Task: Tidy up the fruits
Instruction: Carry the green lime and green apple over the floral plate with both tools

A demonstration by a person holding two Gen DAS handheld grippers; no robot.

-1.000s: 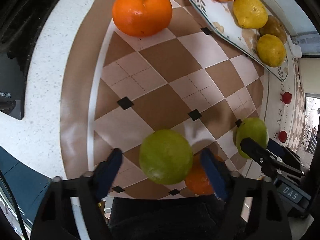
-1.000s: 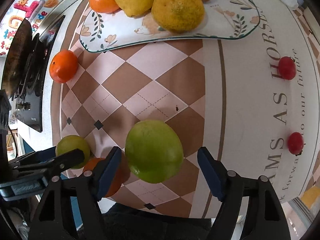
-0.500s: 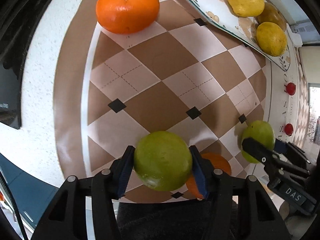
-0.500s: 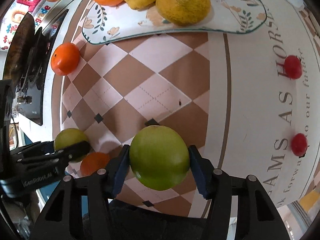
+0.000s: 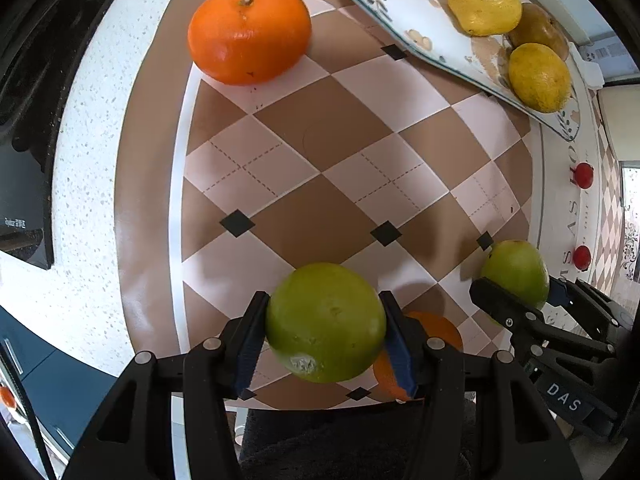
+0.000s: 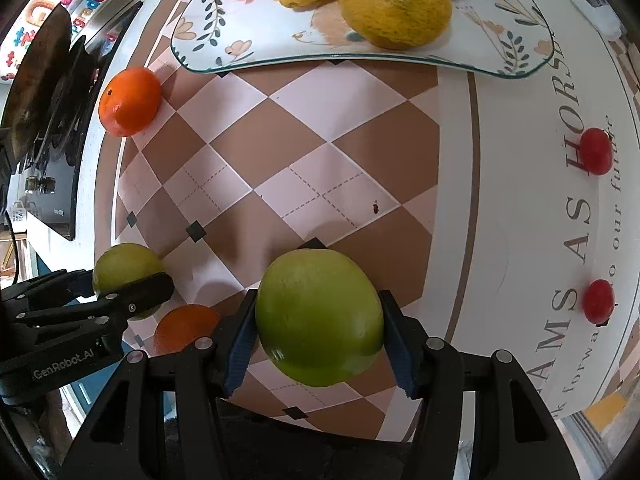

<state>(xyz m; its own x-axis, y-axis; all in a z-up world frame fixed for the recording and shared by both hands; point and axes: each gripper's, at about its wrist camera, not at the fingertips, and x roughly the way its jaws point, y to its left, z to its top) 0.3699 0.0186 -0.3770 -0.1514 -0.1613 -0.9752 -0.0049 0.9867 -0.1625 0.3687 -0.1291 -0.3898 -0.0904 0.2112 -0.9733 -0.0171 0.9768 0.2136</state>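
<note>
Between both tongs (image 5: 324,340) (image 6: 318,338), green fruits (image 5: 325,322) (image 6: 319,318) now clamped.

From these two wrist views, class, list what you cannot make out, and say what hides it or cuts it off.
- Orange near the mat's front edge: left wrist view, mostly behind the left hand-held gripper and its green fruit.
- Brown fruit on the plate: kind unclear, half hidden by the lemons.
- Mat lettering: right wrist view, cut off by the picture's edge.
- Whether the green fruit in the right hand-held gripper is lifted off the mat.
</note>
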